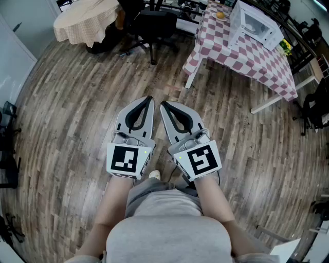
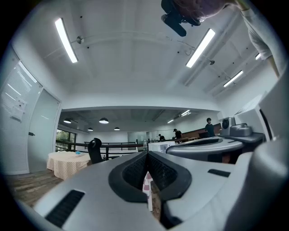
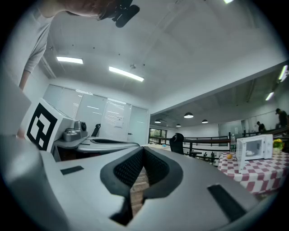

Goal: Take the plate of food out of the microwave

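Observation:
A white microwave (image 1: 255,25) stands with its door closed on a table with a red-and-white checked cloth (image 1: 247,56) at the far right. I cannot see a plate inside it. A small orange item (image 1: 221,15) lies on the cloth left of it. Both grippers are held level, side by side, over the wood floor, well short of the table. My left gripper (image 1: 148,98) is shut and empty. My right gripper (image 1: 163,104) is shut and empty too. In the right gripper view the microwave (image 3: 254,147) shows at the far right, beyond the gripper (image 3: 143,148).
A round table with a beige cloth (image 1: 85,20) and a black office chair (image 1: 154,25) stand at the back. Dark chairs (image 1: 316,108) sit right of the checked table. The table's white legs (image 1: 193,74) reach the floor ahead. People (image 2: 209,127) stand far off.

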The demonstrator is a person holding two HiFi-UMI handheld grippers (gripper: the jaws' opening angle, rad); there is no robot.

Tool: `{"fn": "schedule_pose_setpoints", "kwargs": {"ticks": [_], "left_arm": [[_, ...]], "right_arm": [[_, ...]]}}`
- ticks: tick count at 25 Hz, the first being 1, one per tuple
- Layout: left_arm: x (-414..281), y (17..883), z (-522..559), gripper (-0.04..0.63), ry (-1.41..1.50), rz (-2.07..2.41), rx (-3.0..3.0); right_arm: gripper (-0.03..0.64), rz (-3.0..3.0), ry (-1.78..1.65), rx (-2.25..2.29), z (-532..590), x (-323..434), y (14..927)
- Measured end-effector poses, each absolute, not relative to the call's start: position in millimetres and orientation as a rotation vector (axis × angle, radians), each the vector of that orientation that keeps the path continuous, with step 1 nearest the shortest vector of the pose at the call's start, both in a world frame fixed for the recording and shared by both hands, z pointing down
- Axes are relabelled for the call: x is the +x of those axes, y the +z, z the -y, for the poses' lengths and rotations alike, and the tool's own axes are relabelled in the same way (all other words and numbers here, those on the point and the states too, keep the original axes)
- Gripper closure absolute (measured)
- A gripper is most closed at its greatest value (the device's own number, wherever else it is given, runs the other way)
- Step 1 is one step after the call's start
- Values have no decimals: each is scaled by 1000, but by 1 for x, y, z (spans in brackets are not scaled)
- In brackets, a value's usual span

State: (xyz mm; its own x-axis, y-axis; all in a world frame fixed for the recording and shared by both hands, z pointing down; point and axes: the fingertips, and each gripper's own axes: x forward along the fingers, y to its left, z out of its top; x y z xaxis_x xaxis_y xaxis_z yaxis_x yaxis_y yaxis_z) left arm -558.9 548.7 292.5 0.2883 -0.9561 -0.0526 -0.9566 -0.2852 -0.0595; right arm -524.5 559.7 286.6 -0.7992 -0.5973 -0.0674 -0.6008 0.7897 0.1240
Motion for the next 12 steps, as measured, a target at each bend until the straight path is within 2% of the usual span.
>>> {"fn": "schedule_pose_setpoints", "kwargs": {"ticks": [12], "left_arm": [[-508,291,-511,595,20,-1811,-2468]], "right_arm": [[594,-2925,205,-1024,-529,-473,286]]}}
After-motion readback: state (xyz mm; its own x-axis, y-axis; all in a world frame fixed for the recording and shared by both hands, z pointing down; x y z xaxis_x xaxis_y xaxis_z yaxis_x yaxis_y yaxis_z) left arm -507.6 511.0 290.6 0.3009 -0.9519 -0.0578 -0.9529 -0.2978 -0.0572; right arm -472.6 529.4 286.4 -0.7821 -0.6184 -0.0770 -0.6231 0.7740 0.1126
